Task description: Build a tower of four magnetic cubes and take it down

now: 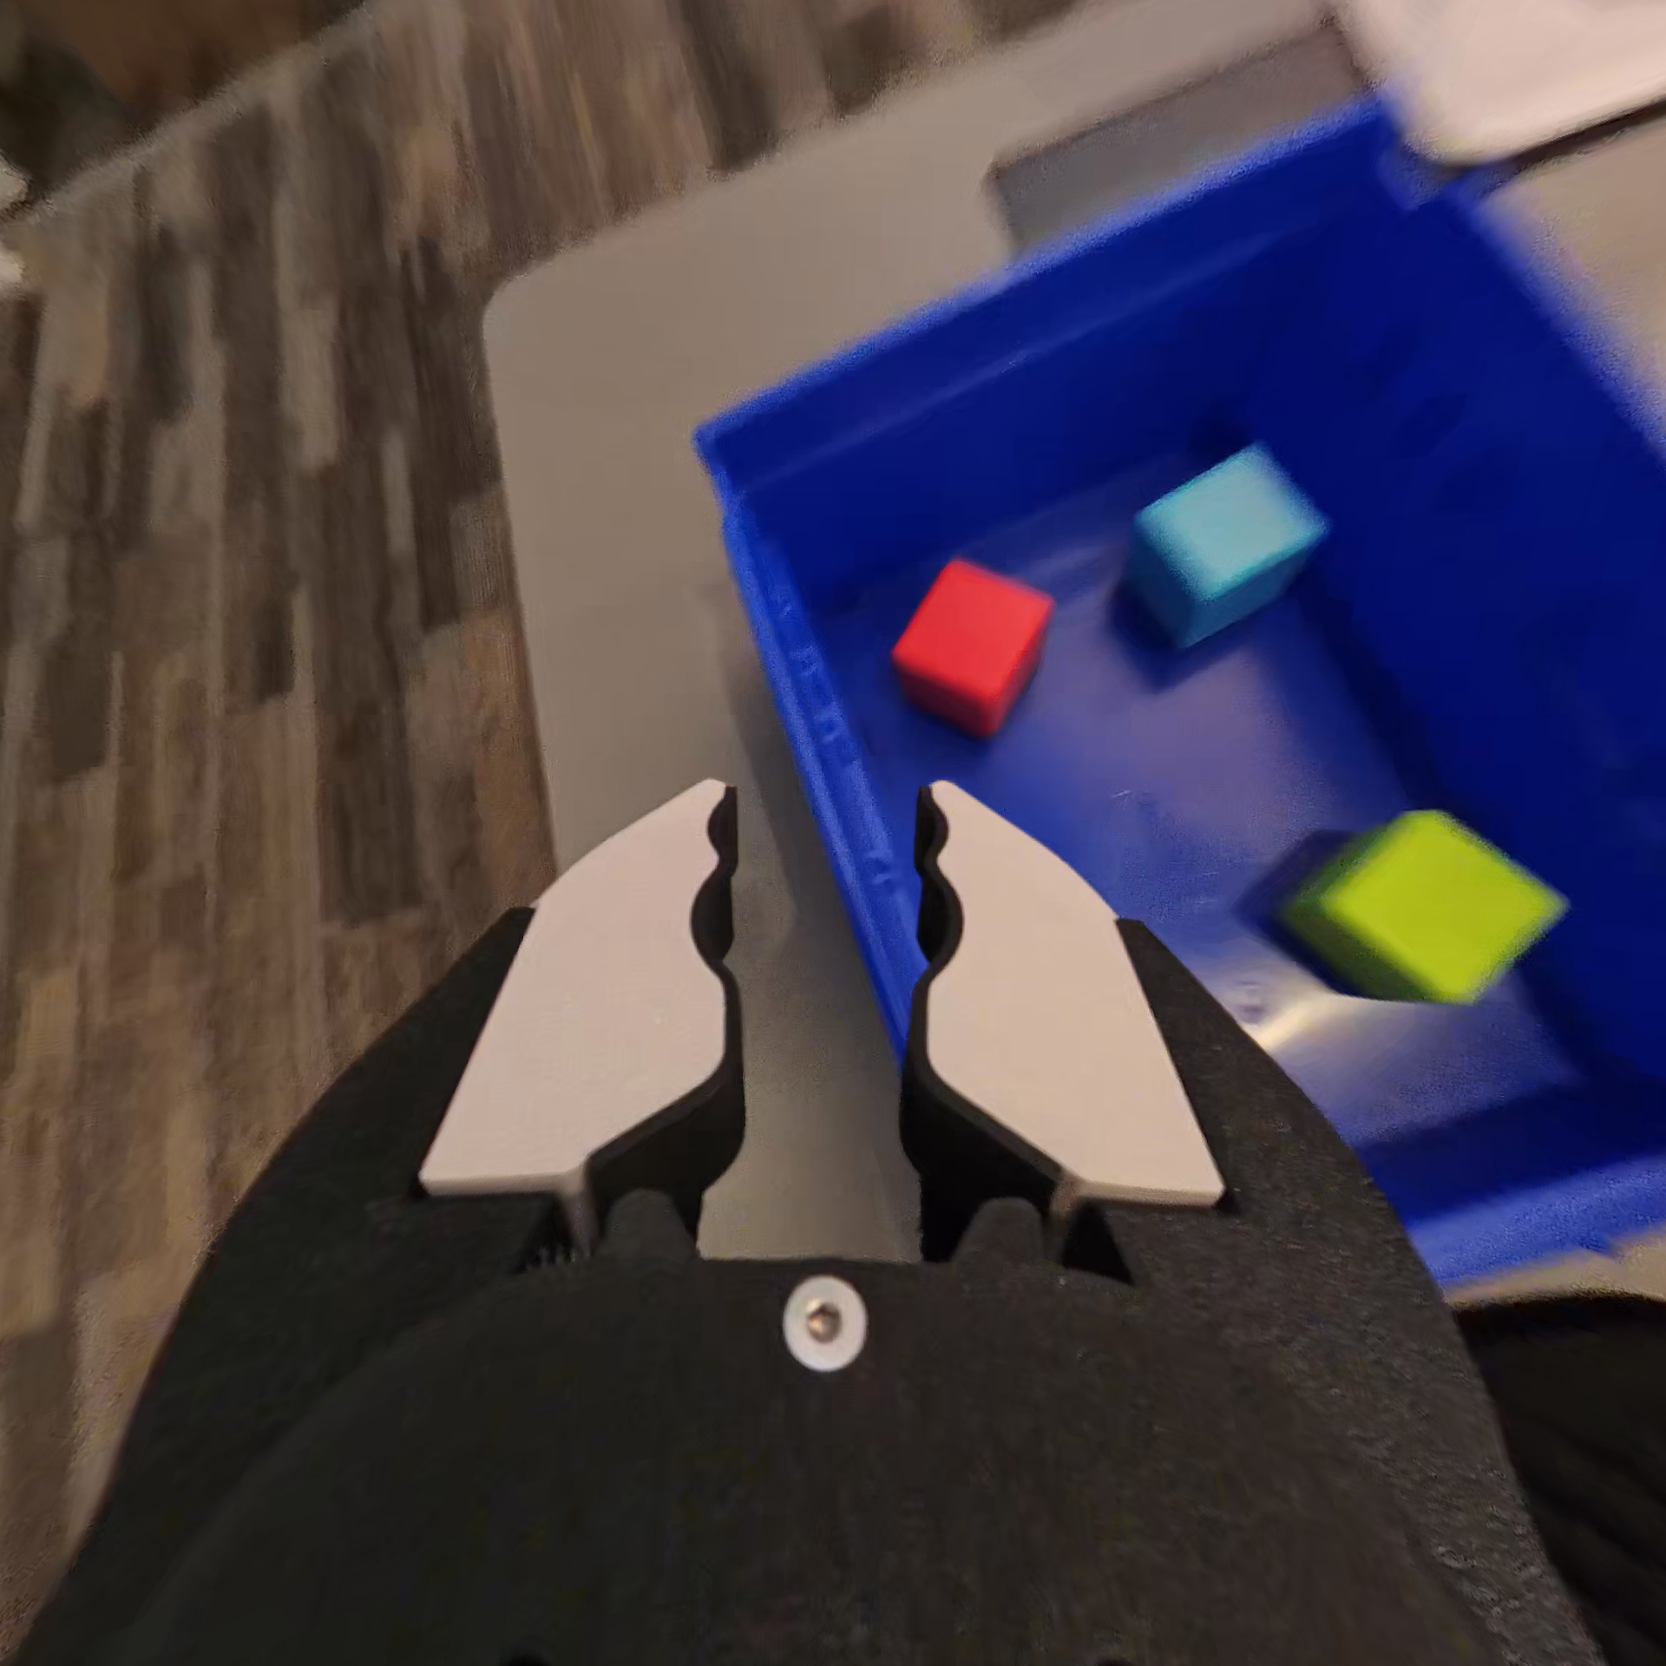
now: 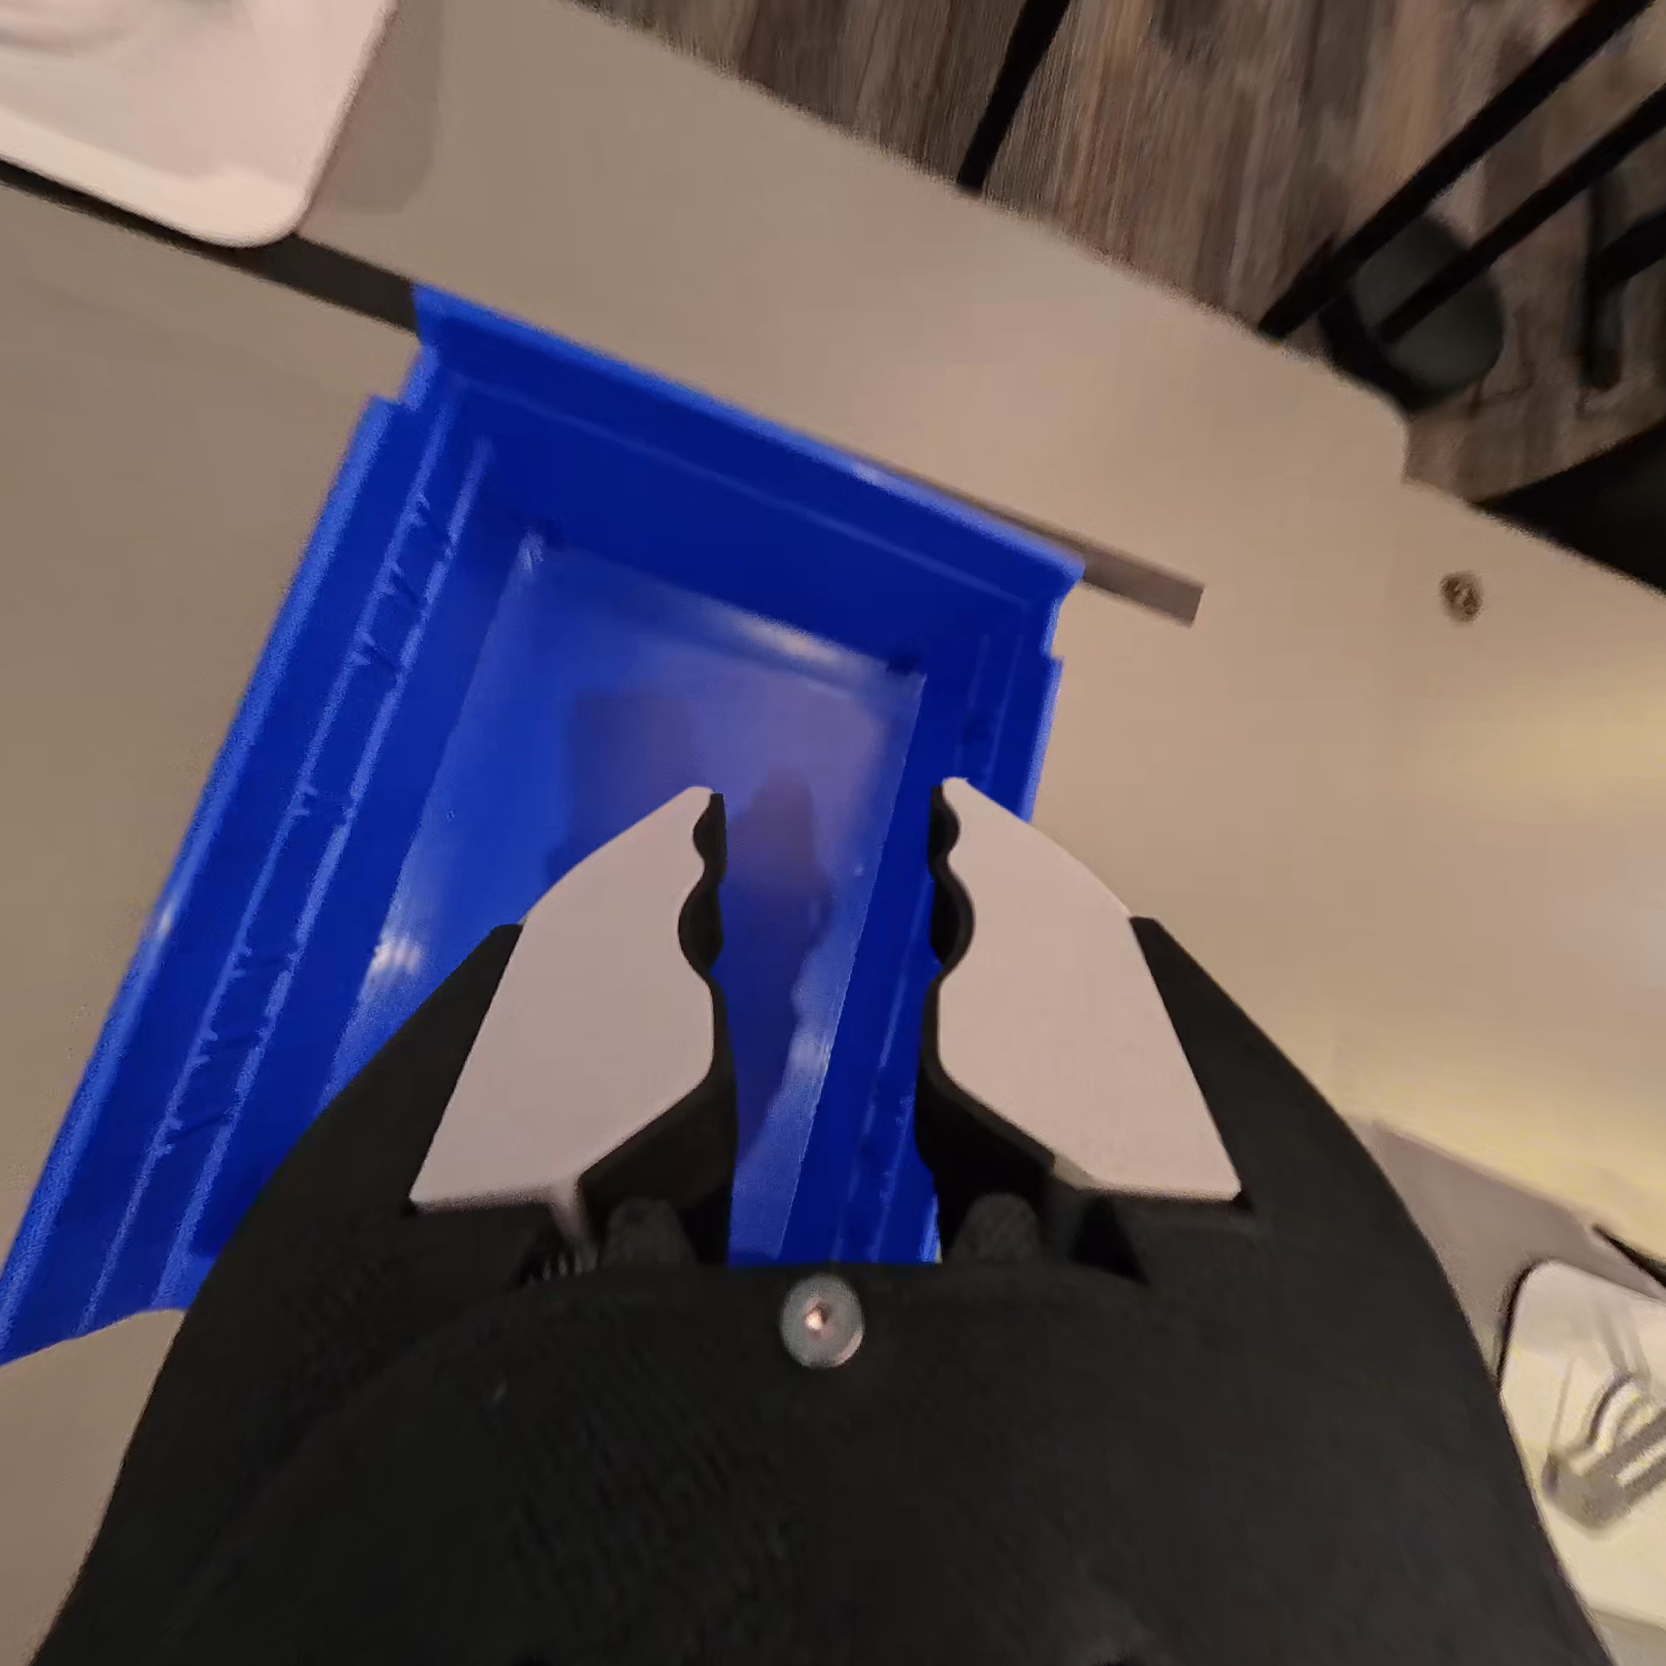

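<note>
In the left wrist view a blue bin (image 1: 811,649) stands on a grey table and holds a red cube (image 1: 974,645), a light blue cube (image 1: 1226,541) and a green cube (image 1: 1424,901), all apart from each other. My left gripper (image 1: 825,793) is open and empty, above the bin's left wall. In the right wrist view my right gripper (image 2: 825,798) is open and empty above the blue bin (image 2: 297,811); the part of the bin floor that shows has no cubes on it. Both views are blurred by motion.
The grey table (image 1: 631,505) ends at its left edge, with patterned carpet (image 1: 225,631) beyond. In the right wrist view a white tray (image 2: 162,108) lies at the far left, black chair legs (image 2: 1442,225) stand beyond the table, and a white shoe (image 2: 1596,1406) shows at lower right. Across from one pair of fingers to the other is roughly 75 cm.
</note>
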The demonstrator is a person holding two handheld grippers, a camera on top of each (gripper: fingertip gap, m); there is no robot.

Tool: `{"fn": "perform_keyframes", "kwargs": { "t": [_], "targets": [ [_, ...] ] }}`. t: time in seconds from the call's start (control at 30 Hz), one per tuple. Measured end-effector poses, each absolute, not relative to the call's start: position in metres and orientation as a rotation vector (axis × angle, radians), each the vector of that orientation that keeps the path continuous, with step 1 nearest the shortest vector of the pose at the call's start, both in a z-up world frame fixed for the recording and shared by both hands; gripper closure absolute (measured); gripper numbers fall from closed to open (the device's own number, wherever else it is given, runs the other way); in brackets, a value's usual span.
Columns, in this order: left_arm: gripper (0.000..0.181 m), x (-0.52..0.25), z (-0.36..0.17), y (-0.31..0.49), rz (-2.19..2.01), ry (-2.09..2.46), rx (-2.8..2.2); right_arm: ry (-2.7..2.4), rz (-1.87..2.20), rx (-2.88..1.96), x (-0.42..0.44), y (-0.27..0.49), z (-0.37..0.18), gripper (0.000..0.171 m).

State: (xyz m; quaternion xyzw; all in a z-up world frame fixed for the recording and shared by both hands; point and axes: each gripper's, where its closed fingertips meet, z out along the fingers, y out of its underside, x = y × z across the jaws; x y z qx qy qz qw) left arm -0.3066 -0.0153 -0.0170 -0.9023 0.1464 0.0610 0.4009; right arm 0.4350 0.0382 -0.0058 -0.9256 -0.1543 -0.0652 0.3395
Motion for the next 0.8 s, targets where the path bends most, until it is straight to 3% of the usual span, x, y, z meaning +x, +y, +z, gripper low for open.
{"fn": "perform_keyframes", "kwargs": {
  "t": [0.1, 0.3, 0.53, 0.8],
  "targets": [
    [0.129, -0.256, 0.008, -0.043, -0.105, 0.563, -2.18, -0.458, -0.126, -2.2, 0.418, 0.043, 0.031, 0.127],
    [0.132, -0.187, -0.033, -0.067, -0.104, 1.056, -2.296, -0.578, -0.003, -1.798, 0.372, 0.037, 0.093, 0.122],
    [0.131, -0.157, -0.101, -0.065, 0.007, 1.353, -2.51, -0.603, -0.063, -1.833, 0.374, 0.04, 0.082, 0.121],
    [0.127, -0.156, -0.136, -0.069, -0.047, 1.431, -2.627, -0.607, -0.05, -1.865, 0.376, 0.044, 0.074, 0.118]
  ]
}}
